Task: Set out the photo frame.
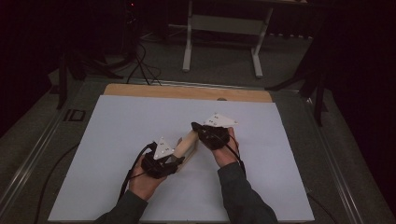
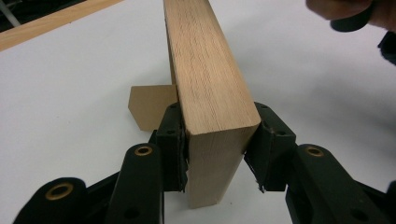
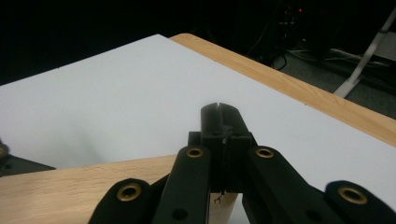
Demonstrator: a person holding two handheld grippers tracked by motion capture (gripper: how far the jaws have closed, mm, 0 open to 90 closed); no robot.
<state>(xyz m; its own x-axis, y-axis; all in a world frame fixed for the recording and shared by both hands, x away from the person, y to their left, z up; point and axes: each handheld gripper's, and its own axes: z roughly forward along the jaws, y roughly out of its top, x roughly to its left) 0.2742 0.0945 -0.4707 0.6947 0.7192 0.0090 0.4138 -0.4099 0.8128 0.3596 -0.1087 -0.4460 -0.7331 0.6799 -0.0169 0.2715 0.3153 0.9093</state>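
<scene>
Two black grippers are seen, the left gripper (image 1: 161, 163) and the right gripper (image 1: 212, 134), each topped by a grey three-cornered plate marked with small dark dots. Black jaws are joined by links set with brass-coloured rivets (image 2: 143, 150). Black cables (image 1: 130, 175) are trailed from both. Dark grey sleeves (image 1: 243, 196) are worn on the forearms.

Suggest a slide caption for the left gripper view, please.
Left gripper clamps a wooden block's end over the white table.
</scene>
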